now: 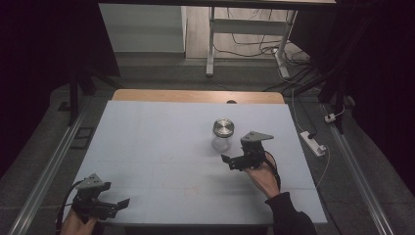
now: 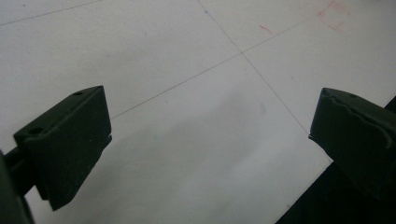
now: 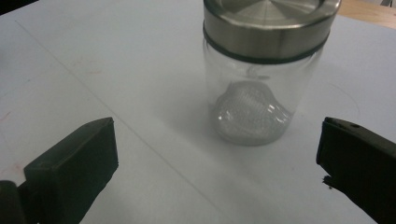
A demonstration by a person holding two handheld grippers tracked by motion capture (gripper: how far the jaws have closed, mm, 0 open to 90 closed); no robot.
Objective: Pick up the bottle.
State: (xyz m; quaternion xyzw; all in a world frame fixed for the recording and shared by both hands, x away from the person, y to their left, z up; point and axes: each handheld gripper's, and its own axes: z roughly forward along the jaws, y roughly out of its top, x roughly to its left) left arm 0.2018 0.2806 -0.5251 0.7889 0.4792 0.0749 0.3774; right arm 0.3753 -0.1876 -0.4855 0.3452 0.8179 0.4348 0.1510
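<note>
A clear glass jar (image 1: 222,135) with a brushed metal lid stands upright on the white table sheet (image 1: 161,147), right of centre. In the right gripper view the jar (image 3: 261,88) sits just ahead, lid on, with a pale mesh-like thing inside at its bottom. My right gripper (image 1: 229,162) is a little in front of the jar and apart from it; its jaws (image 3: 217,140) stand wide open with nothing between them. My left gripper (image 1: 120,205) rests near the front left corner of the sheet, also open (image 2: 210,135) over bare sheet.
A strip of the wooden tabletop (image 1: 195,95) shows beyond the sheet's far edge. On the floor to the right lies a white power strip (image 1: 313,143) with cables. A desk frame (image 1: 210,44) stands farther back. Faint red marks (image 2: 334,18) are on the sheet.
</note>
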